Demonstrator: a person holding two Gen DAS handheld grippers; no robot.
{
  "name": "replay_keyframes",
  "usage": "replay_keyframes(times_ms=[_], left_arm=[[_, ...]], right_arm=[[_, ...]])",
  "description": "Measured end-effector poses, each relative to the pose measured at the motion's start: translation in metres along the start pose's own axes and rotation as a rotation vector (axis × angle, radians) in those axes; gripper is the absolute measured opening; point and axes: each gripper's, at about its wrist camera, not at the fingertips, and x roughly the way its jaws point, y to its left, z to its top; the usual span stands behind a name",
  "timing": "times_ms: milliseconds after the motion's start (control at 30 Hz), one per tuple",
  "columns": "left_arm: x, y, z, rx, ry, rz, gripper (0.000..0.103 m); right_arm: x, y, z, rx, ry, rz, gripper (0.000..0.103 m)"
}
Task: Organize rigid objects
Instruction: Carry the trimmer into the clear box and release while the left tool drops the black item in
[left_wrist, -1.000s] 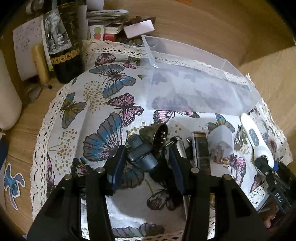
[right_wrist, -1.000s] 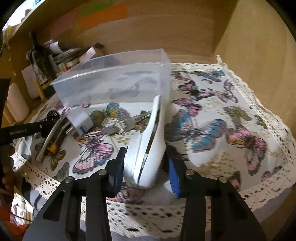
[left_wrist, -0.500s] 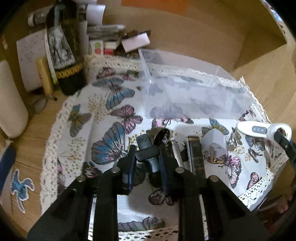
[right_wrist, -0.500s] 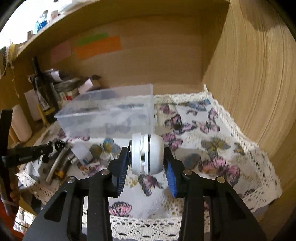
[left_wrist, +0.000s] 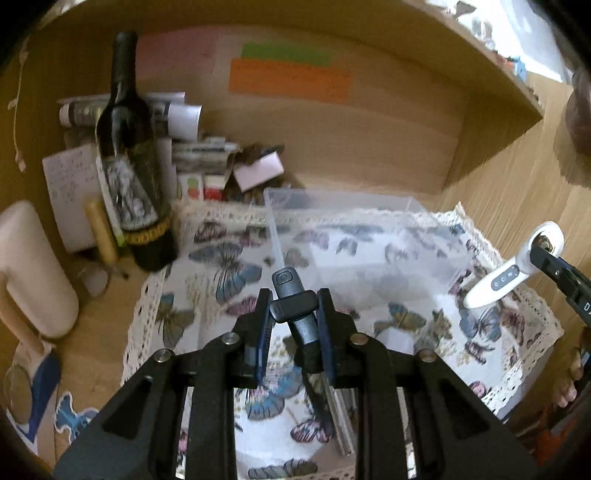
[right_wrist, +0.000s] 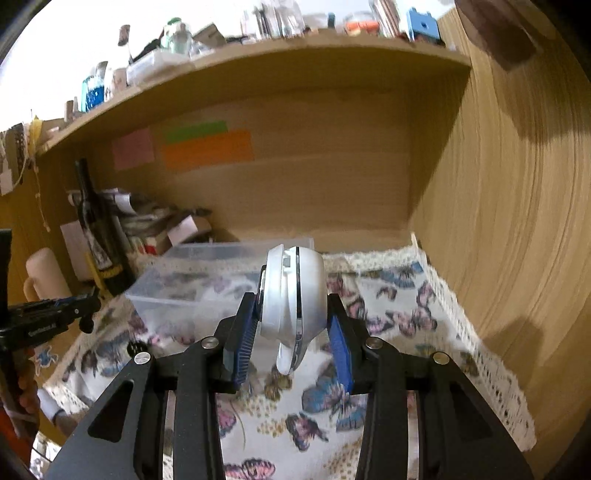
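1. The left gripper (left_wrist: 294, 316) pinches a dark grey-blue plastic clip-like gadget (left_wrist: 292, 295) across its crossbar, and it hangs in the air above the butterfly-print cloth with lace edging (left_wrist: 221, 280). The gadget looks light and stiff; its smooth shell may pivot between the pads, so the blocky crossbar seems the sound place to hold.
2. The right gripper (right_wrist: 294, 332) clamps a white, glossy, curved plastic handheld device with a chrome seam (right_wrist: 293, 295), lifted clear of the cloth. In the left wrist view it shows at 3 o'clock, button strip facing out, handle drooping.
3. That device reads as rigid, slick and rounded. The pads sit on its bulbous head, where a slip is likeliest; the narrower handle would seat flatter.
4. The clear rectangular plastic bin (right_wrist: 207, 280) stands open at 12 o'clock from both grippers, near and apparently empty — the likely destination.
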Motion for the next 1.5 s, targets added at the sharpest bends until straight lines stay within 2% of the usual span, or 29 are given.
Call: replay_keyframes(times_ms=[300, 467, 700, 833, 1033, 1233, 1300, 1367, 1500], left_arm=[[0.003, -0.01, 0.032, 0.034, -0.056, -0.025, 0.023], [0.018, -0.01, 0.051, 0.035, -0.052, -0.038, 0.023], [0.067, -0.011, 0.063, 0.032, 0.053, -0.051, 0.023], [0.096, -0.012, 0.062, 0.036, 0.135, -0.067, 0.023], [0.128, -0.016, 0.056, 0.081, 0.208, -0.067, 0.023], [0.14, -0.012, 0.057, 0.074, 0.256, -0.1, 0.023], [0.137, -0.012, 0.059, 0.081, 0.243, -0.095, 0.026], [0.132, -0.011, 0.062, 0.078, 0.229, -0.1, 0.036], [0.119, -0.005, 0.067, 0.065, 0.2, -0.104, 0.048]], right_arm=[[0.0, 0.011, 0.043, -0.053, -0.084, 0.007, 0.034], [0.018, 0.02, 0.059, -0.086, -0.084, 0.021, 0.034], [0.067, 0.033, 0.054, -0.148, 0.019, 0.011, 0.034], [0.095, 0.035, 0.048, -0.183, 0.093, -0.024, 0.034], [0.128, 0.042, 0.041, -0.254, 0.191, -0.034, 0.034], [0.145, 0.06, 0.045, -0.329, 0.203, -0.019, 0.035], [0.153, 0.068, 0.046, -0.356, 0.207, -0.018, 0.035], [0.163, 0.074, 0.047, -0.369, 0.22, -0.003, 0.035], [0.18, 0.085, 0.044, -0.391, 0.25, 0.028, 0.036]])
